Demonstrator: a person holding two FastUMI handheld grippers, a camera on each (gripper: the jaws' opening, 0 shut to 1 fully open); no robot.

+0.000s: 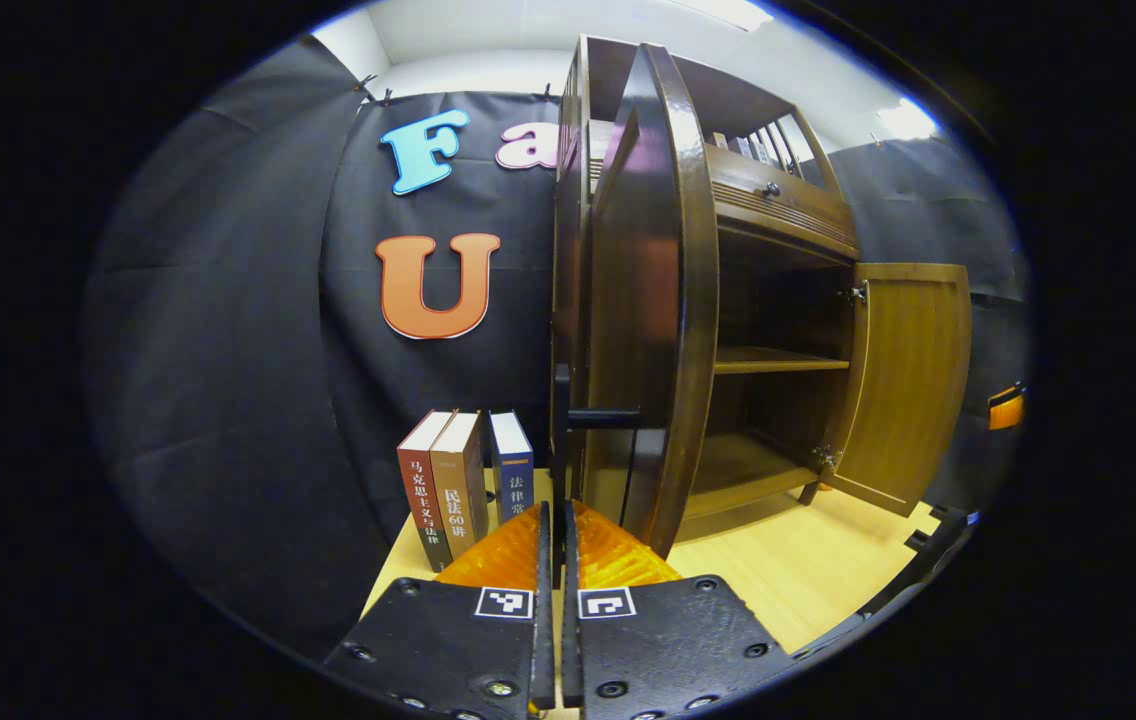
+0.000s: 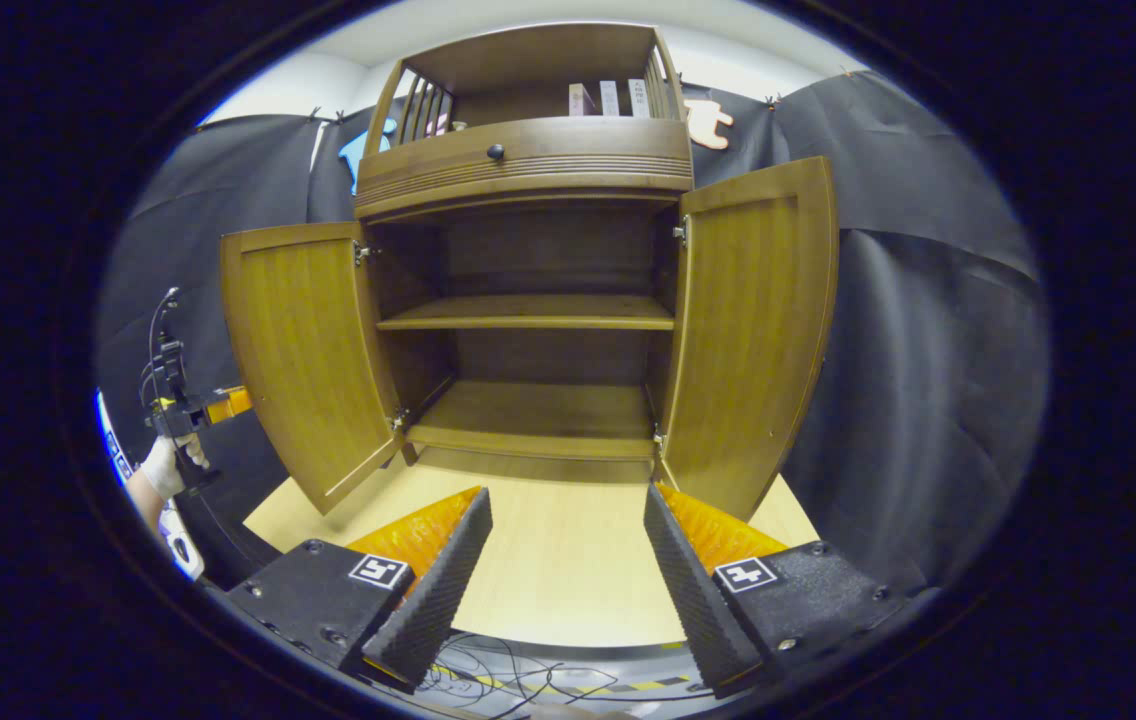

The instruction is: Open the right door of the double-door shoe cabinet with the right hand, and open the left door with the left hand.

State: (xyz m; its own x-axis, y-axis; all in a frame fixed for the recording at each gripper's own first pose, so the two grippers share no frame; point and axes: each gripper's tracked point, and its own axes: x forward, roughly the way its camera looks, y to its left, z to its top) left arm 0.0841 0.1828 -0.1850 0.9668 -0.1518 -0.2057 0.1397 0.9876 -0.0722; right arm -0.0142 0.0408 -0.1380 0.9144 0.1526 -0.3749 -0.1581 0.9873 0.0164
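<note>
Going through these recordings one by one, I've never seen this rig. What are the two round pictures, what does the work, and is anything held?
No robot here: a person holds a two-finger tool in each hand, and each tool carries a camera looking along its own fingers. The left gripper view rides the left tool, closed on the black handle of the cabinet's open left door. The right gripper view rides the right tool, open and holding nothing, facing the cabinet front-on; the right door is open too and the lower shelves are bare. At that view's left edge is a gloved hand. The cabinet stands on a wooden table, three books upright beside it.
</note>
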